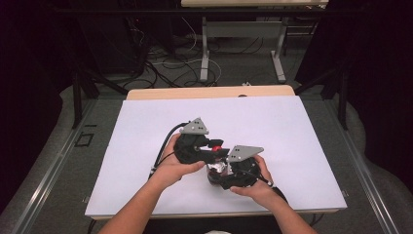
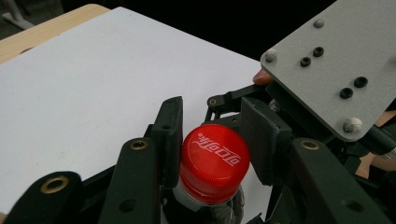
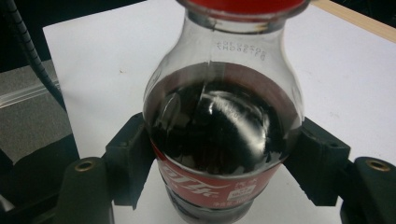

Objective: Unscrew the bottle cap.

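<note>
The left hand-held gripper [image 2: 211, 154] is clenched on the red screw cap [image 2: 214, 163] of a cola bottle [image 3: 219, 126]: its two matte black jaws, flat and blocky with brass-ringed pivot holes in the arms behind them, press the cap's ribbed plastic skirt from either side. The cap's smooth round top carries white Coca-Cola script, seen upside down in the left gripper view, and a clear neck ring shows just below it. The right hand-held gripper [image 3: 224, 168] grasps the same bottle lower down, its black jaw pads set against the bottle's sides at the top edge of the red wrap label. The bottle is clear, glossy plastic with a rounded shoulder, filled with dark cola up to just below the shoulder; small embossed characters ring the neck but are too faint to read, and the label bears white Chinese script and a small white panel of fine print that cannot be made out. A grey three-cornered metal plate with dark screw holes tops each gripper. In the high view both hands hold the grippers close together over the middle of the tabletop [image 1: 146, 146], which is covered by a plain white sheet with a pale wooden edge showing at the far side.
</note>
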`<action>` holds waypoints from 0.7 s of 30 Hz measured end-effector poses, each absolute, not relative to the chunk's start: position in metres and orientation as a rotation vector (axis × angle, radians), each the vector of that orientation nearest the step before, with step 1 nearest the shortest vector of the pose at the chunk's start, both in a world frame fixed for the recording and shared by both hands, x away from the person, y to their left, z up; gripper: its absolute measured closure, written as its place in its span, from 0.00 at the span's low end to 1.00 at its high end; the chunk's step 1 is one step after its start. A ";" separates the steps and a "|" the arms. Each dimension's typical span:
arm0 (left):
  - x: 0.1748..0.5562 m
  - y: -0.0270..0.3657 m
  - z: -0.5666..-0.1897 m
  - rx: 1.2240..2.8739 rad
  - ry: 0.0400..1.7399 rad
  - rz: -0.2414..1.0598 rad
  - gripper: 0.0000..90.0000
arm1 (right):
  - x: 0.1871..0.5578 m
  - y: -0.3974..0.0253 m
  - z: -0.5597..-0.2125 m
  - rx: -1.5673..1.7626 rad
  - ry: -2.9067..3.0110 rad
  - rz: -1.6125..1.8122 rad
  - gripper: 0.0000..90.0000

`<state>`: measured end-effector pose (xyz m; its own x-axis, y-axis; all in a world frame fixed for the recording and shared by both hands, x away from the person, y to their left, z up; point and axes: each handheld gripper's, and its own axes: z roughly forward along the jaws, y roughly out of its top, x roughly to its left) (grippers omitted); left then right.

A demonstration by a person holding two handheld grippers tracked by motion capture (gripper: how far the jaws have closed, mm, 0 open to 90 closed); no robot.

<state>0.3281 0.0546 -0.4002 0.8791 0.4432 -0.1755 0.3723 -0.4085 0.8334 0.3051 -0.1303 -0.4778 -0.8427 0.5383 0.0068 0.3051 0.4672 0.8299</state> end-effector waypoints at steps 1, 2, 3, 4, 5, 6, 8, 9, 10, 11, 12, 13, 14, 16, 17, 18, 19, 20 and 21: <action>0.328 0.055 -0.400 2.040 0.592 0.089 0.68 | 0.305 -0.130 -0.478 0.725 2.457 1.314 0.33; 0.326 0.052 -0.399 2.037 0.635 0.113 0.68 | 0.305 -0.131 -0.478 0.726 2.458 1.311 0.33; 0.324 0.051 -0.399 2.033 0.658 0.126 0.68 | 0.306 -0.130 -0.479 0.729 2.448 1.322 0.33; 0.322 0.050 -0.398 2.029 0.682 0.142 0.68 | 0.306 -0.130 -0.478 0.735 2.446 1.319 0.33; 0.320 0.048 -0.398 2.022 0.705 0.157 0.68 | 0.306 -0.130 -0.479 0.739 2.444 1.319 0.33; 0.320 0.048 -0.398 2.022 0.705 0.157 0.68 | 0.305 -0.130 -0.478 0.757 2.432 1.320 0.33; 0.318 0.046 -0.397 2.024 0.712 0.196 0.68 | 0.305 -0.131 -0.478 0.757 2.431 1.321 0.33; 0.317 0.045 -0.396 2.013 0.721 0.199 0.68 | 0.306 -0.131 -0.477 0.742 2.434 1.321 0.33; 0.317 0.045 -0.396 2.013 0.721 0.199 0.68 | 0.305 -0.131 -0.477 0.743 2.431 1.315 0.33; 0.317 0.045 -0.396 2.011 0.726 0.201 0.68 | 0.305 -0.131 -0.477 0.744 2.423 1.313 0.33; 0.317 0.045 -0.396 2.008 0.733 0.199 0.68 | 0.305 -0.131 -0.477 0.747 2.422 1.313 0.33; 0.318 0.045 -0.396 2.012 0.733 0.194 0.68 | 0.305 -0.131 -0.477 0.749 2.423 1.313 0.33; 0.318 0.045 -0.396 2.012 0.733 0.194 0.68 | 0.305 -0.131 -0.477 0.749 2.423 1.313 0.33; 0.319 0.045 -0.397 2.008 0.735 0.175 0.65 | 0.305 -0.132 -0.477 0.748 2.431 1.313 0.33; 0.319 0.045 -0.397 2.011 0.744 0.149 0.61 | 0.305 -0.132 -0.477 0.752 2.426 1.310 0.33; 0.320 0.046 -0.397 2.015 0.732 0.151 0.61 | 0.305 -0.132 -0.477 0.752 2.426 1.310 0.33; 0.320 0.046 -0.397 2.013 0.731 0.163 0.57 | 0.306 -0.132 -0.477 0.761 2.426 1.318 0.33; 0.320 0.047 -0.397 2.013 0.720 0.161 0.56 | 0.306 -0.132 -0.478 0.754 2.424 1.315 0.33; 0.320 0.050 -0.397 2.009 0.710 0.147 0.55 | 0.306 -0.133 -0.477 0.755 2.434 1.308 0.33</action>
<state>0.3196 0.0502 -0.3970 0.8230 0.5384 -0.1810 0.4219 -0.3659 0.8295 0.3062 -0.1327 -0.4771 -0.8255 0.5643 0.0039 0.3149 0.4549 0.8330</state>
